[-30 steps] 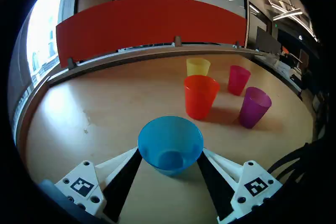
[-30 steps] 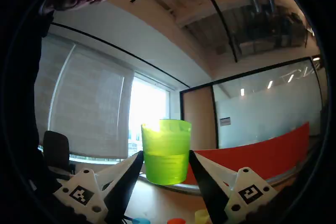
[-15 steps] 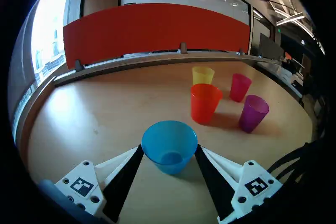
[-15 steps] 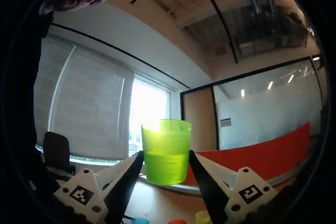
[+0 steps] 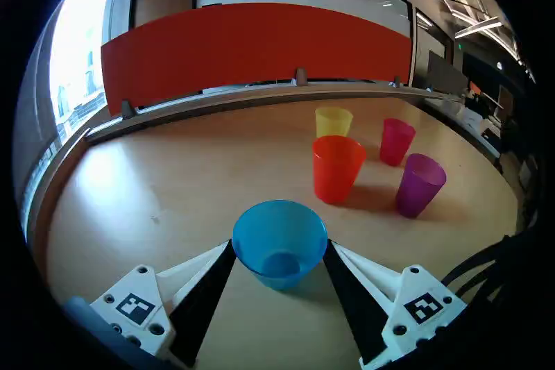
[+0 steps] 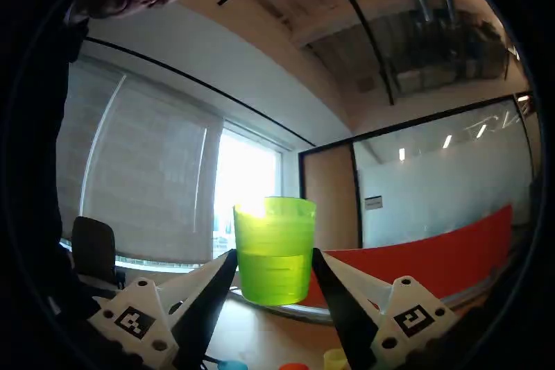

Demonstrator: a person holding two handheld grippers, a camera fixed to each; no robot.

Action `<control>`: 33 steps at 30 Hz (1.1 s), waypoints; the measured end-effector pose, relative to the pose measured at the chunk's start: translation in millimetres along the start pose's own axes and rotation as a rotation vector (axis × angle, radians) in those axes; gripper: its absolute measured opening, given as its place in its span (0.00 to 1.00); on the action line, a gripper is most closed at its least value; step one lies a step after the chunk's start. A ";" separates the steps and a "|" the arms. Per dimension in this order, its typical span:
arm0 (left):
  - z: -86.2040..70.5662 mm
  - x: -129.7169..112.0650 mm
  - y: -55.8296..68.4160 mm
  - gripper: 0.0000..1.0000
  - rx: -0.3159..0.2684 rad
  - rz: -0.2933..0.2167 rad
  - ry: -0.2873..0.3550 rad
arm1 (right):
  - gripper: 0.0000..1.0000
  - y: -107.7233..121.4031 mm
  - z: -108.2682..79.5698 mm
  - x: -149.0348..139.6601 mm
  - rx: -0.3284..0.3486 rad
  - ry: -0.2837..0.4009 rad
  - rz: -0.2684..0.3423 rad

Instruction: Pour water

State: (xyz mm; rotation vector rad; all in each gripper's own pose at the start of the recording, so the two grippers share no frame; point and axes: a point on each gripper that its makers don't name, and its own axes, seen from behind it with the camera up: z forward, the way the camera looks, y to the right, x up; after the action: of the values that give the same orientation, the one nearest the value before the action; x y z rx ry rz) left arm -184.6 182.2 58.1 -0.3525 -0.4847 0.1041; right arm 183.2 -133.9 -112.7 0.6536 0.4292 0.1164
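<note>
I have the right gripper (image 6: pixel 274 253) pinching the upright, part-full green cup (image 6: pixel 275 269) up high and the left gripper (image 5: pixel 279 249) pinching the empty-looking blue cup (image 5: pixel 279 234) low over the near table (image 5: pixel 173 162), so I judge the whole pour remains.

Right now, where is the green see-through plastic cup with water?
In the right gripper view, the green see-through plastic cup sits centre, held upright by the right gripper, before the bright window, left of the red partition.
</note>
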 end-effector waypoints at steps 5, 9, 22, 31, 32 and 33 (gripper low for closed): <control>-4.6 2.5 -3.6 0.90 0.006 0.006 0.004 | 0.81 -1.1 0.3 1.5 0.001 0.002 0.000; -8.3 5.5 -4.0 0.91 0.006 0.006 0.008 | 0.81 -2.5 1.0 2.3 0.005 0.002 -0.001; -9.7 8.3 -3.2 0.92 0.008 0.015 0.018 | 0.81 -7.3 3.6 2.3 0.011 0.016 0.013; -11.3 7.7 -5.5 0.92 0.010 0.019 0.021 | 0.81 -9.6 1.0 3.0 0.012 0.028 0.017; -11.2 7.6 -5.6 0.92 0.011 0.019 0.022 | 0.81 -9.7 0.2 2.9 0.011 0.029 0.017; -11.2 7.6 -5.7 0.92 0.011 0.019 0.023 | 0.81 -9.9 -1.0 2.5 0.009 0.029 0.017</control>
State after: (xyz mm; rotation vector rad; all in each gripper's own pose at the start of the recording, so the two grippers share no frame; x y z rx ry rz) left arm -172.5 174.8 54.2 -0.3473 -0.4581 0.1215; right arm 184.8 -140.6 -120.3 0.6656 0.4524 0.1403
